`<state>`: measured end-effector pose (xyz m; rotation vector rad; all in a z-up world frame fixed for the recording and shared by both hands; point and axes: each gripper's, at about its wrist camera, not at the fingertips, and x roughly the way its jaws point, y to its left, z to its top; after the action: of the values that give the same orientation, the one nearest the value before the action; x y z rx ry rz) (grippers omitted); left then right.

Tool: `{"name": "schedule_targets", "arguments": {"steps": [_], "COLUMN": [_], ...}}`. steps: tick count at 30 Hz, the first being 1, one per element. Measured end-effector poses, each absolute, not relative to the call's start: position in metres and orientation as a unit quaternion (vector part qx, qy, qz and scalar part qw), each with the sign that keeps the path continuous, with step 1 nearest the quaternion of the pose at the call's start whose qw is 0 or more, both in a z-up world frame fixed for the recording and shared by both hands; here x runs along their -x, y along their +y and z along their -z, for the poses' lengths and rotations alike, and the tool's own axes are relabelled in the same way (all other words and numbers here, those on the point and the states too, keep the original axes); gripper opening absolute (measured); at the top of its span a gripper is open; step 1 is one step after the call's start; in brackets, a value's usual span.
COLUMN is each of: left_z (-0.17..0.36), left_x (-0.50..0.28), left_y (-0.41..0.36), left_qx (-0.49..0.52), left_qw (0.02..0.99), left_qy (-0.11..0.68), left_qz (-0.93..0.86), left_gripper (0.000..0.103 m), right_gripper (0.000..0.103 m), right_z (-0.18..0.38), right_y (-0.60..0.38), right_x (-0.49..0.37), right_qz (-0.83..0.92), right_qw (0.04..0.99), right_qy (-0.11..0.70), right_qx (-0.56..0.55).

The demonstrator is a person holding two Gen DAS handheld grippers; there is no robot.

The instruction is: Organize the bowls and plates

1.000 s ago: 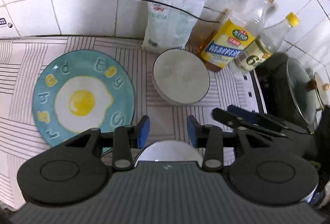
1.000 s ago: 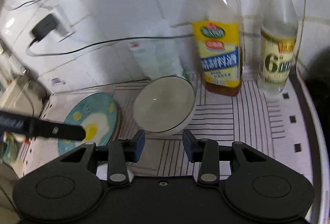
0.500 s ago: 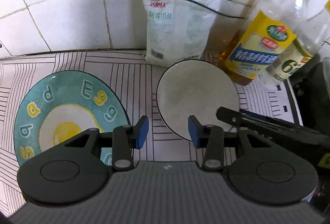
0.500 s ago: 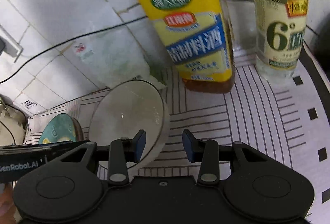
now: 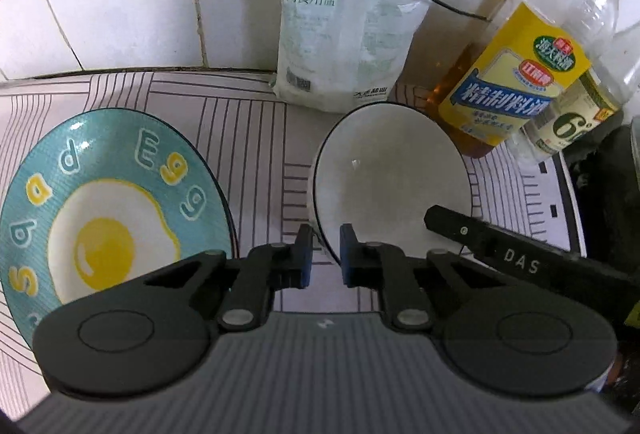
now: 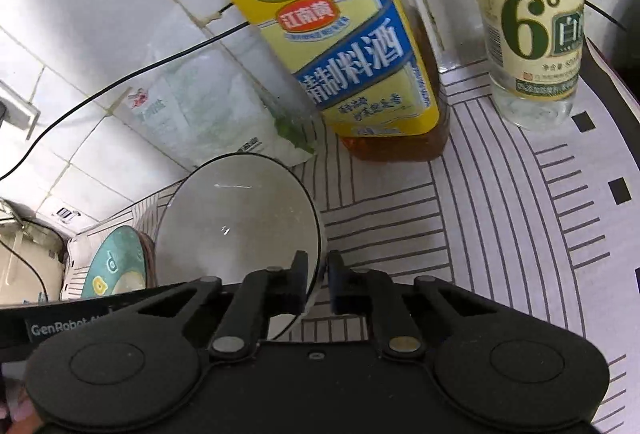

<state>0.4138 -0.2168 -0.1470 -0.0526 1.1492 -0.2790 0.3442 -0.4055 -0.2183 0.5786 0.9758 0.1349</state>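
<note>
The round white ceramic bowl with a dark rim (image 5: 390, 170) is set on the striped bench (image 5: 256, 138), just right of the teal fried-egg plate (image 5: 108, 202). Its near rim is clamped by the left gripper (image 5: 325, 254), and its right rim by the right gripper (image 6: 318, 284), both having just closed.

Light: even, fairly bright indoor, soft | Glare: small glints inside the white bowl (image 5: 392, 170) and on the teal plate (image 5: 108, 202) | Shadows: soft, behind the bottles at the far wall | Distortion: strong fisheye bending, dark corners | Blur: slight in right wrist view; left wrist view sharp.
</note>
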Motion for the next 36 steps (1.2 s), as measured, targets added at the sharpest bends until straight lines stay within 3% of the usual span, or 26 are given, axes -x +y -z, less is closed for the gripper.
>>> {"name": "schedule_targets", "arguments": {"steps": [9,26,36], "left_z": [0.126,0.051,0.057], "left_x": [-0.397,-0.323,-0.284], "left_y": [-0.221,-0.168,-0.141], "left_qx": [0.004,0.032,0.055], "left_qw": [0.834,0.847,0.829], "left_qy": [0.538,0.514,0.542], "left_qz": [0.123,0.134,0.127], "left_gripper": [0.012,0.012,0.012], "right_gripper": [0.011,0.013,0.013], "right_z": [0.211,0.119,0.104], "right_y": [-0.406,-0.377,-0.352], "right_x": [-0.331,-0.265,-0.228], "right_qz": [-0.062,-0.101,-0.122], "right_qw": [0.841,0.870,0.881], "right_qy": [0.452,0.409,0.413], "right_qx": [-0.292,-0.256,-0.193]}}
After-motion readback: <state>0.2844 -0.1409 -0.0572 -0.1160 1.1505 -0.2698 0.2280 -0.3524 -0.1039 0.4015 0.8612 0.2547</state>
